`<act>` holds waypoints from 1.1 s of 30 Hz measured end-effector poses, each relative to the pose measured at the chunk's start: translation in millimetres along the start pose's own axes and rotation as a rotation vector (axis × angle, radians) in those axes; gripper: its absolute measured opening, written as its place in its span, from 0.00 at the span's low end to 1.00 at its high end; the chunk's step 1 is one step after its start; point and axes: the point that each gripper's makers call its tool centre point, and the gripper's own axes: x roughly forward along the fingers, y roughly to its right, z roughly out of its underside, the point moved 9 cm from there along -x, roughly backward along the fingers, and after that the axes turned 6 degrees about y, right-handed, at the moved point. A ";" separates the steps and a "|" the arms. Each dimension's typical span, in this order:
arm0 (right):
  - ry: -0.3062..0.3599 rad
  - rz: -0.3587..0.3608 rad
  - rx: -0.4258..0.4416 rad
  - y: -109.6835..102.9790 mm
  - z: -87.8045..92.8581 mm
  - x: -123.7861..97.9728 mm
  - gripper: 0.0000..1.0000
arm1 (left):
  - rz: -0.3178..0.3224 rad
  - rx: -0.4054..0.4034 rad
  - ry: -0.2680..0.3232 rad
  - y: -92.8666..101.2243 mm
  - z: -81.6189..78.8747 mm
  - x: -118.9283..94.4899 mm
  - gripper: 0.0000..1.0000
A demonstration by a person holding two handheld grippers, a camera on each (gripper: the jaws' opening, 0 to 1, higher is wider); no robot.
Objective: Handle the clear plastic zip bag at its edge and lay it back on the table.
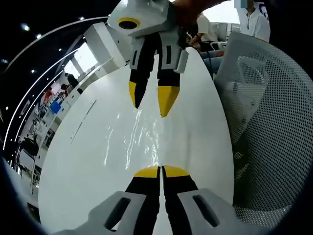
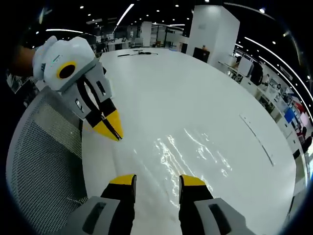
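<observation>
My left gripper (image 1: 160, 171) pinches the bag (image 1: 142, 142) edge on the desk (image 1: 88, 161); right gripper (image 2: 157, 180) open, I'd release next.

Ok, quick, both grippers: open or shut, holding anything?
Left gripper: shut on the clear zip bag edge.
Right gripper: open, holding nothing.

Clear zip bag (image 1: 142, 139) nearly invisible against white table (image 1: 88, 161); only glare and wrinkles mark it, outline and zip edge impossible to trace. Same in right gripper view: bag (image 2: 190, 149) reads as shiny ripples, extent unclear. Whether closed left gripper (image 1: 160, 171) pinches bag edge: cannot tell. Mesh chair (image 1: 266, 122) cut off by frame edge. Small dark items (image 2: 139, 53) at far table end too small to identify. Background people (image 1: 203, 29) partly hidden, blurred.
</observation>
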 end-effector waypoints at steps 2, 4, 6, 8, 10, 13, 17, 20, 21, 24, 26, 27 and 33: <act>0.007 0.011 0.012 -1.0 2.5 -6.9 0.35 | 0.012 -0.014 0.007 3.8 0.8 -0.5 0.00; 0.013 0.028 0.021 -2.7 7.0 -13.4 0.36 | 0.013 -0.023 0.007 5.8 2.9 -0.8 0.01; 0.025 0.044 0.042 -4.6 10.4 -19.4 0.38 | 0.009 -0.039 0.007 6.9 4.4 -2.0 0.01; 0.033 0.055 0.060 -6.7 13.0 -24.5 0.40 | 0.001 -0.051 0.011 7.7 5.2 -4.4 0.02; 0.045 0.070 0.091 -8.2 17.5 -29.2 0.41 | -0.006 -0.065 0.012 7.5 6.9 -6.6 0.01; 0.059 0.086 0.126 -13.7 23.7 -38.5 0.42 | -0.023 -0.066 0.003 5.8 10.2 -9.5 0.02; 0.064 0.105 0.148 -18.0 31.7 -48.6 0.45 | -0.033 -0.089 0.004 3.9 13.2 -14.5 0.03; 0.085 0.127 0.174 -20.0 35.9 -56.4 0.47 | -0.051 -0.136 0.028 2.8 13.3 -18.9 0.05; 0.090 0.133 0.181 -20.9 37.4 -58.7 0.47 | -0.059 -0.168 0.054 2.5 12.4 -20.6 0.07; 0.096 0.147 0.197 -24.0 39.9 -63.6 0.51 | -0.081 -0.198 0.073 0.0 12.2 -26.3 0.10; 0.106 0.156 0.210 -26.7 40.8 -66.9 0.53 | -0.100 -0.234 0.087 -0.7 11.1 -30.2 0.12; 0.107 0.158 0.212 -27.2 41.7 -68.1 0.55 | -0.107 -0.246 0.092 -0.9 10.6 -31.7 0.14; 0.149 0.195 0.234 -31.4 46.8 -80.3 0.64 | -0.124 -0.300 0.123 1.4 3.7 -47.7 0.20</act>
